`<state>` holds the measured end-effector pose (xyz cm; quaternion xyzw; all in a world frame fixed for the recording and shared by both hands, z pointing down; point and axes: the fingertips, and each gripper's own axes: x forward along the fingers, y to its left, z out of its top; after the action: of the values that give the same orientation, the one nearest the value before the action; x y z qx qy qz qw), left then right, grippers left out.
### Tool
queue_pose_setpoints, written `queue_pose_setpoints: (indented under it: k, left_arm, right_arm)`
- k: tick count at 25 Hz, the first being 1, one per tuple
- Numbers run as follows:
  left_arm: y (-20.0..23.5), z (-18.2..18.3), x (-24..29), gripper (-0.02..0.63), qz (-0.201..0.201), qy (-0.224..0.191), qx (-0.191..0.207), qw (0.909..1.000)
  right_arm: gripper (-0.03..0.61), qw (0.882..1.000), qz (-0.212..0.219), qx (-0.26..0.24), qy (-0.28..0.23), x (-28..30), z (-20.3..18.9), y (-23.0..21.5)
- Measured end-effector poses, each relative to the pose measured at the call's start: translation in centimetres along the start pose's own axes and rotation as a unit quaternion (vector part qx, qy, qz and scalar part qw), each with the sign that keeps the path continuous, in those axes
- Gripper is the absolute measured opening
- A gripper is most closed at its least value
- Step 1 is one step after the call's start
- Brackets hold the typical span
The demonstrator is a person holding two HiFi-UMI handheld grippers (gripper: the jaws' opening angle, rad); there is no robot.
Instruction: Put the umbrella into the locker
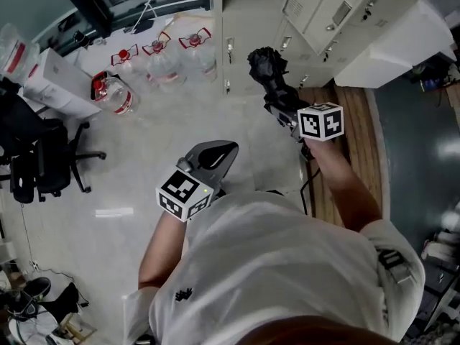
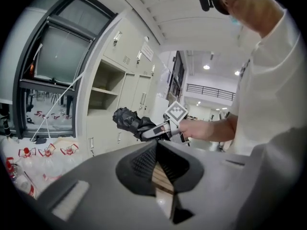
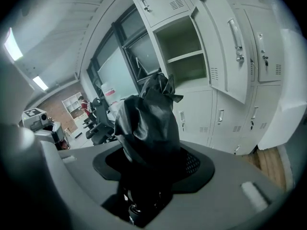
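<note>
Hanging nearest to you, low at your left side, your left gripper (image 1: 215,155) has its jaws pressed together with nothing between them, so it plays no part just now. Farther out and to the right, your right gripper (image 1: 284,111) is clamped on the near end of the folded black umbrella (image 3: 146,123). The rest of the bundle stands up out of the jaws and points toward the cabinets.

Judge the umbrella as light, but only partly stiff. The loose fabric puffs and crumples round a hard shaft, and that cloth is likely slick, so a grip on cloth alone could slide. Your hold looks well placed where it is, low on the bundle where the firm core and handle sit; the floppy tip will give if it brushes an edge.

Beyond the umbrella, the locker (image 3: 184,56) is open, with a shelf across it and bare space above and below. Its door (image 3: 225,47) swings out on the right, and the umbrella is not yet inside. Lead with the soft end and keep well apart from that door as you go in.
</note>
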<state>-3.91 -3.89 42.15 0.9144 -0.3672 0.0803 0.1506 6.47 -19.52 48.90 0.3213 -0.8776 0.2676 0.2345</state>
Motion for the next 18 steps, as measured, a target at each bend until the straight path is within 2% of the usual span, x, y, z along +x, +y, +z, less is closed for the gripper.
queue_pose_setpoints:
  k: [8, 12, 18]
  left_arm:
    - [8.2, 0.8, -2.0, 0.054, -0.046, 0.013, 0.016, 0.9988]
    - [10.4, 1.2, -1.3, 0.054, -0.052, 0.005, 0.007, 0.9986]
    - [14.1, 3.5, 2.1, 0.054, -0.046, 0.004, 0.003, 0.9989]
  right_arm:
    - [0.241, 0.998, -0.054, 0.018, -0.014, 7.4, 7.7, -2.1]
    - [0.241, 0.997, -0.072, 0.01, -0.011, 10.2, 10.6, -3.8]
    - [0.241, 0.997, -0.081, -0.01, -0.016, 14.8, 17.0, -7.7]
